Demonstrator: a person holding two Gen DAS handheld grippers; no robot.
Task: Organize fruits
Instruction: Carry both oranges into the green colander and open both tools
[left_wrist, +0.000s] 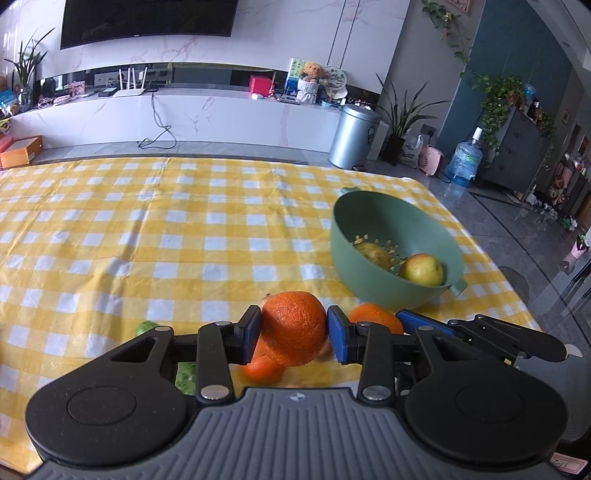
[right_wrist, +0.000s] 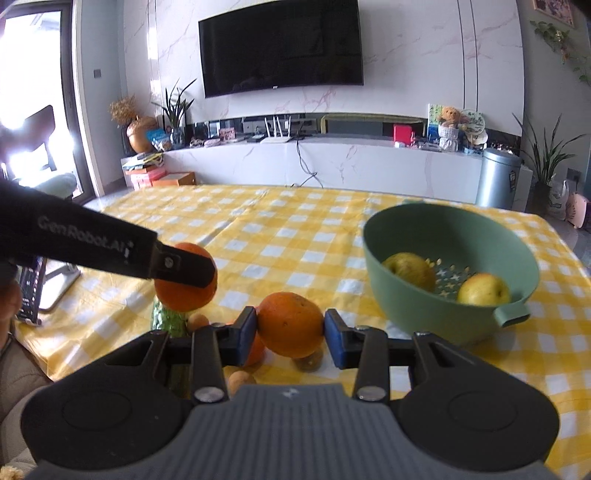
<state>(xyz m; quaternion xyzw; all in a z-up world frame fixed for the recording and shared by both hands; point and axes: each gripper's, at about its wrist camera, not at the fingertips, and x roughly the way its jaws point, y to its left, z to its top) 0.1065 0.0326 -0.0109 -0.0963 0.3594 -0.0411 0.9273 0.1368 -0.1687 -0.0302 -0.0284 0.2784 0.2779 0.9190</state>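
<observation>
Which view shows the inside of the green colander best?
The right wrist view: the green colander faces the camera, showing its perforated floor and both apples. The left wrist view shows it off to the side, floor mostly hidden.

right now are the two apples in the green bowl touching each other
Apart. The right wrist view shows the two apples in the green bowl with perforated floor visible between them.

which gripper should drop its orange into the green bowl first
Probably right: the right gripper holds its orange nearer the green bowl; the left gripper sits farther over.
</observation>
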